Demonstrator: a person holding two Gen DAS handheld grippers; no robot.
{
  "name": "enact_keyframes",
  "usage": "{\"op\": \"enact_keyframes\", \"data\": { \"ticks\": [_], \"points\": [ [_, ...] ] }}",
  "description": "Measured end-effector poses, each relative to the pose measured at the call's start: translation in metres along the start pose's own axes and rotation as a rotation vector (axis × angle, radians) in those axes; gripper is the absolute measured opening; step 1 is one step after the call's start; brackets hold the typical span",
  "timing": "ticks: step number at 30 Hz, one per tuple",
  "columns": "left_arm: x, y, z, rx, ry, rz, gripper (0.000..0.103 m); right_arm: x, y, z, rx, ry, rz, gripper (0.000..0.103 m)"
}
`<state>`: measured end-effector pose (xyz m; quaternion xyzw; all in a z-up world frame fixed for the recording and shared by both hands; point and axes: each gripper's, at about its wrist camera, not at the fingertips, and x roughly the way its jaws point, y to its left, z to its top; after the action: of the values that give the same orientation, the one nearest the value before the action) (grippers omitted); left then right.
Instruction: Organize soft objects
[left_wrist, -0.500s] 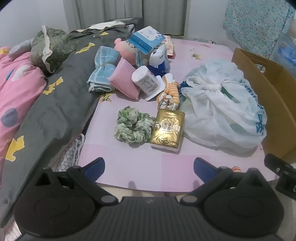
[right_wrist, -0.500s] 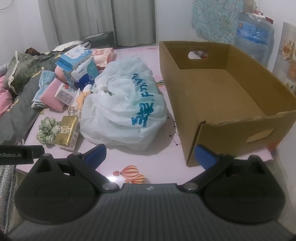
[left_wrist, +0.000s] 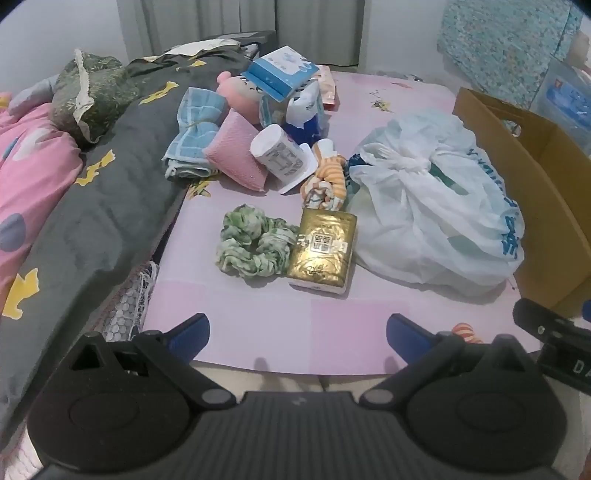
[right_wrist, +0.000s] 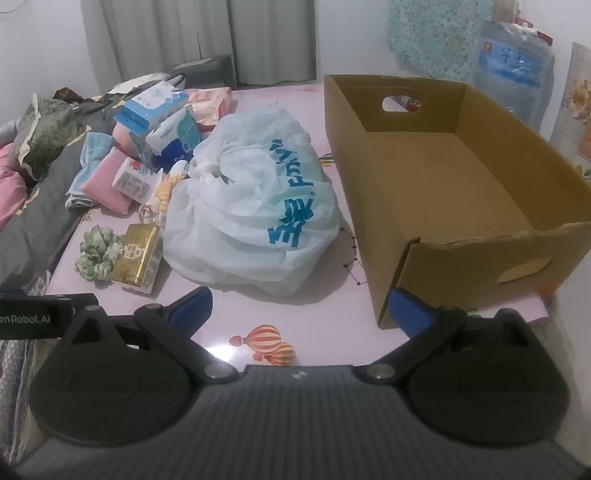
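With both claws, left (left_wrist: 297, 332) and right (right_wrist: 301, 304), wide and empty, I judged the scrunchie (left_wrist: 255, 245) at 12 o'clock light and squashy, best pinched across one ruffled side.

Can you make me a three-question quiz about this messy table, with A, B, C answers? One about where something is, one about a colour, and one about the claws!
1. What lies right beside the green scrunchie?
A. gold tissue pack
B. water jug
C. cardboard box

2. What colour is the writing on the white plastic bag?
A. red
B. blue
C. green

3. How are the two claws?
A. both open, holding nothing
B. both shut on a towel
C. one holding the bag

Answers:
1 A, the gold tissue pack touches the scrunchie.
2 B, the letters on the bag are blue.
3 A, the left claw and right claw stand wide apart with only table between.
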<state>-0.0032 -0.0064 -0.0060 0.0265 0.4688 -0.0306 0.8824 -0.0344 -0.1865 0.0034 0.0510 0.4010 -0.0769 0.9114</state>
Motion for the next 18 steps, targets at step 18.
{"op": "enact_keyframes", "data": {
  "ticks": [18],
  "points": [
    [0.0013,-0.0003,0.0008,0.0,0.008,0.001,0.102,0.0007,-0.0041,0.0027,0.008,0.001,-0.013,0.102]
  ]
}}
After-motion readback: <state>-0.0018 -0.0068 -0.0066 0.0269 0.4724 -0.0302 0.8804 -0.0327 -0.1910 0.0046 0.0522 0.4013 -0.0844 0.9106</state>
